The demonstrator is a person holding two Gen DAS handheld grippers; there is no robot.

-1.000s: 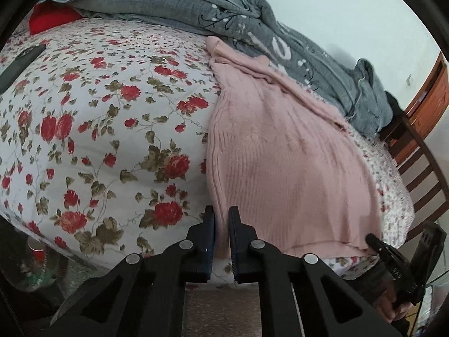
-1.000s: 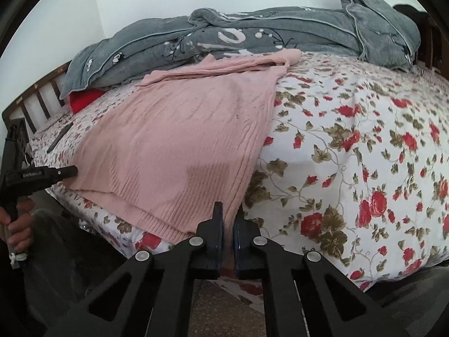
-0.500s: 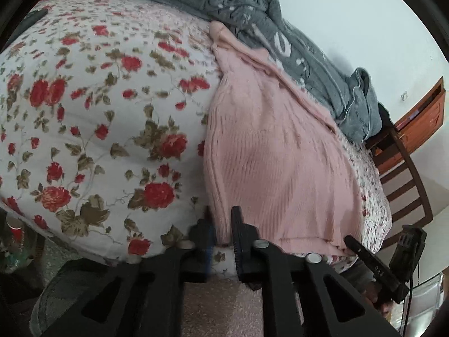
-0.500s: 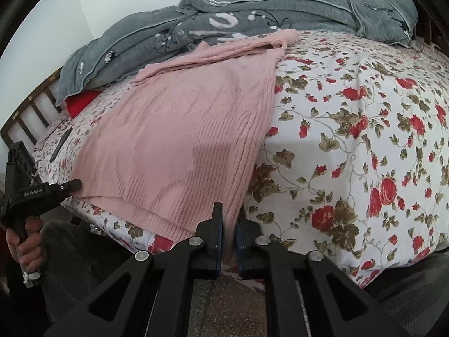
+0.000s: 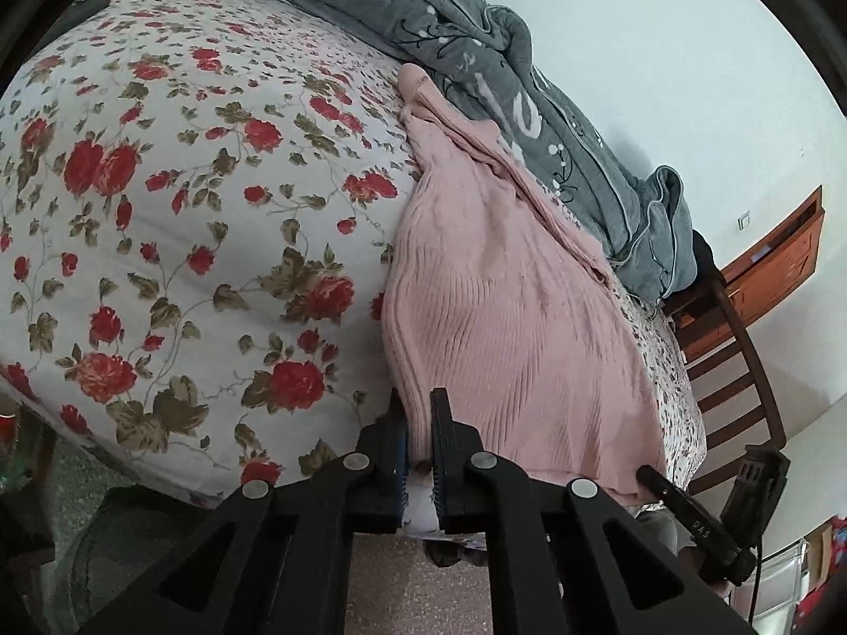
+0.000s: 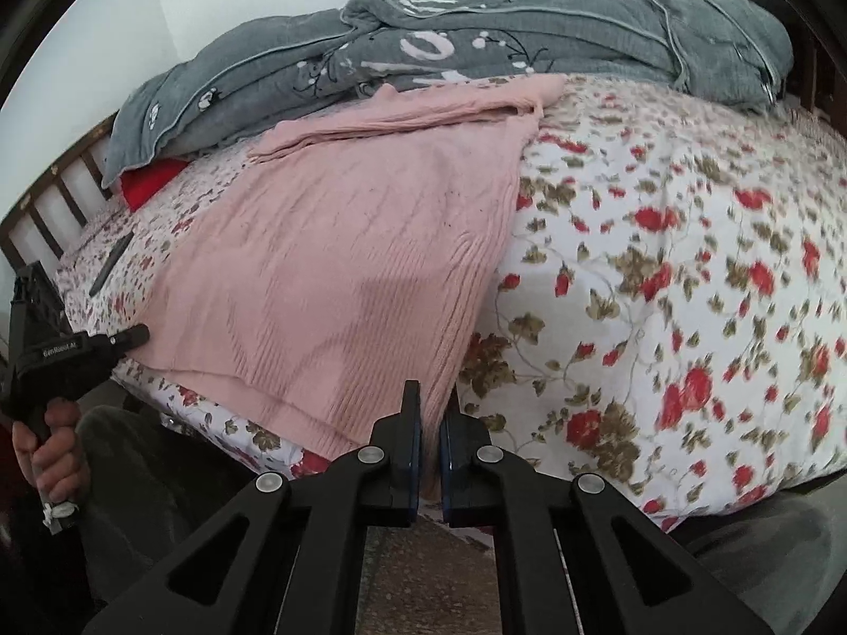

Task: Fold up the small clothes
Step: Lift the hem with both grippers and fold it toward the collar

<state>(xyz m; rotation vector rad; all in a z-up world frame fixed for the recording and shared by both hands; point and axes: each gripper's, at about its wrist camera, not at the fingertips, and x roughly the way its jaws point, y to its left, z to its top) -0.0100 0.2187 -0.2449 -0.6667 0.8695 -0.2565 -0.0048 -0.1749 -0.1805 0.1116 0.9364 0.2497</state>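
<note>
The pink knit sweater [image 5: 508, 307] lies spread flat on the bed's floral sheet [image 5: 174, 201], its far end against a grey quilt [image 6: 476, 42]. The left tongs [image 5: 418, 434] pinch one near hem corner between closed pads; the right tongs [image 6: 430, 434] are clamped likewise on the other near corner.
</note>
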